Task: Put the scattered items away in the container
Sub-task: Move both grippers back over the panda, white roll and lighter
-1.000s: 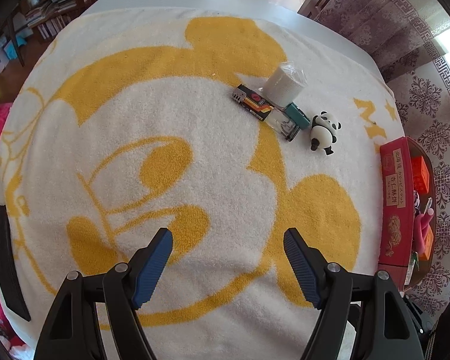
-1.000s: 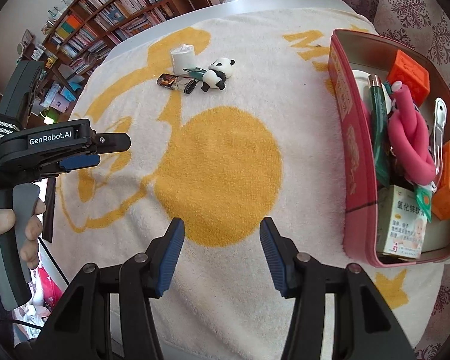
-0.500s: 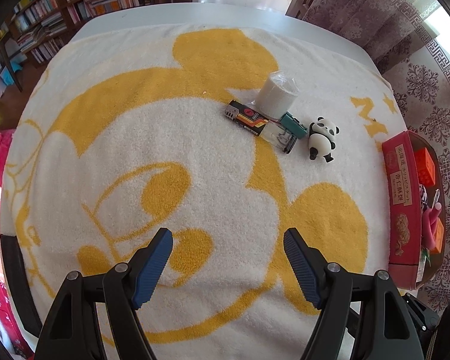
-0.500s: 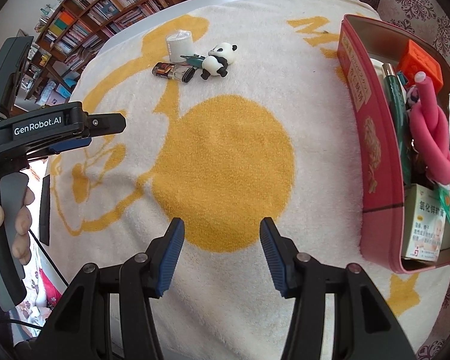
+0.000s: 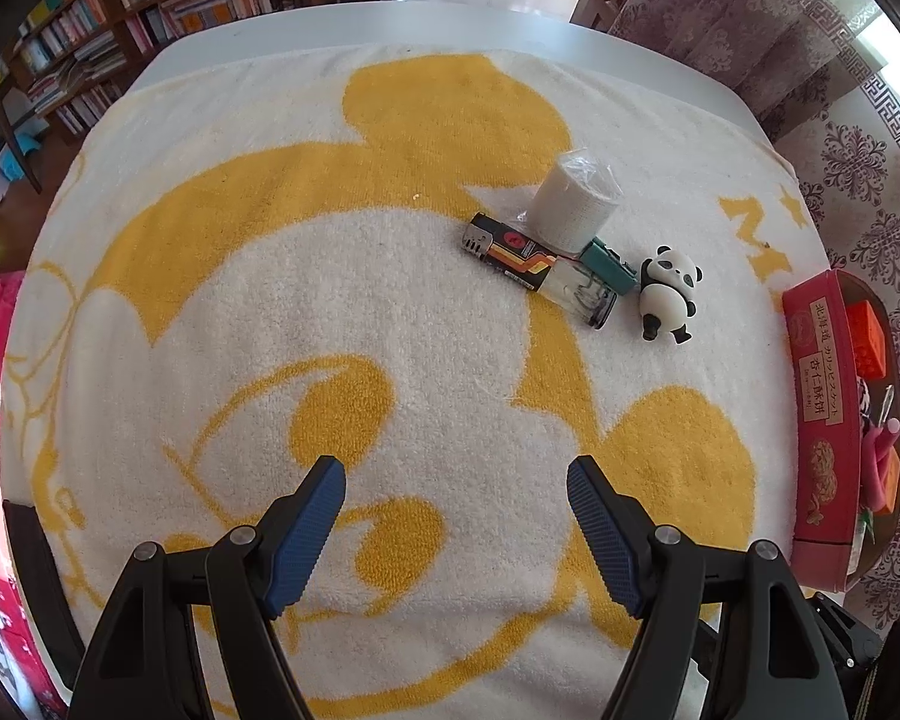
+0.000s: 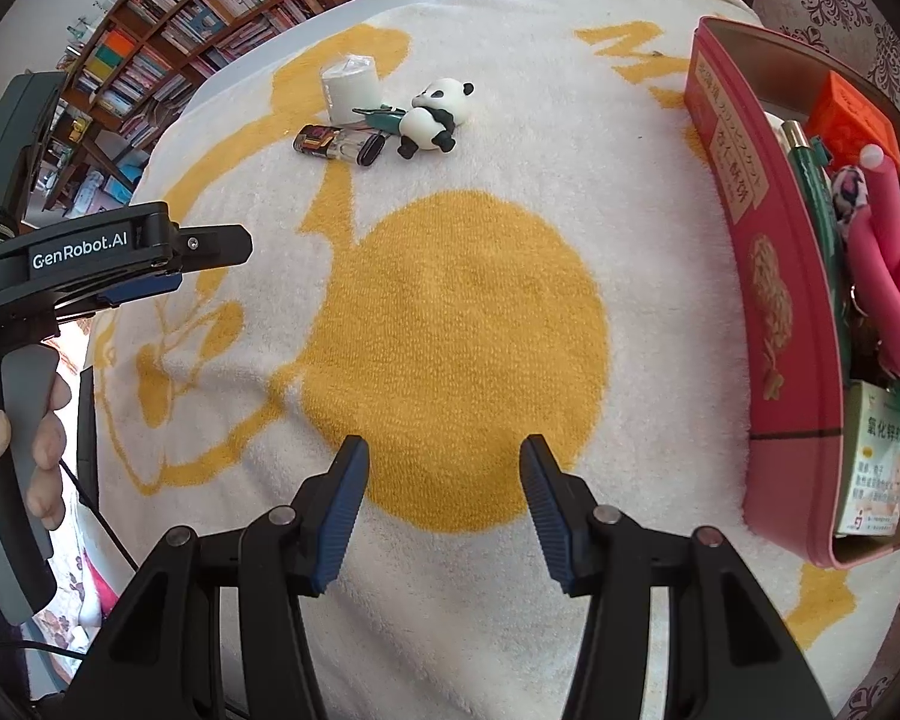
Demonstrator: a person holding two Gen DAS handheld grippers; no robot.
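A small cluster lies on the towel: a white wrapped roll [image 5: 575, 203] [image 6: 352, 88], a black-and-orange lighter [image 5: 540, 269] [image 6: 339, 143], a teal clip [image 5: 611, 263] [image 6: 384, 117] and a panda figure [image 5: 666, 293] [image 6: 433, 115]. The red tin box [image 5: 821, 396] [image 6: 768, 276] stands at the right edge, filled with several items. My left gripper [image 5: 456, 477] hovers open over the towel, well short of the cluster. Open too, my right gripper [image 6: 444, 450] hangs above a yellow circle, left of the box. Nothing is between either pair of fingers.
A white-and-yellow cartoon towel [image 5: 306, 276] covers the table. In the right wrist view a hand [image 6: 6, 444] holds the left gripper's handle at the left. Bookshelves [image 5: 150, 6] stand behind the table and a patterned rug [image 5: 858, 168] lies at the right.
Both views have drifted slightly: the cluster sits a little lower in the left view, and the box has slid right in the right view. Both grippers stay open and empty.
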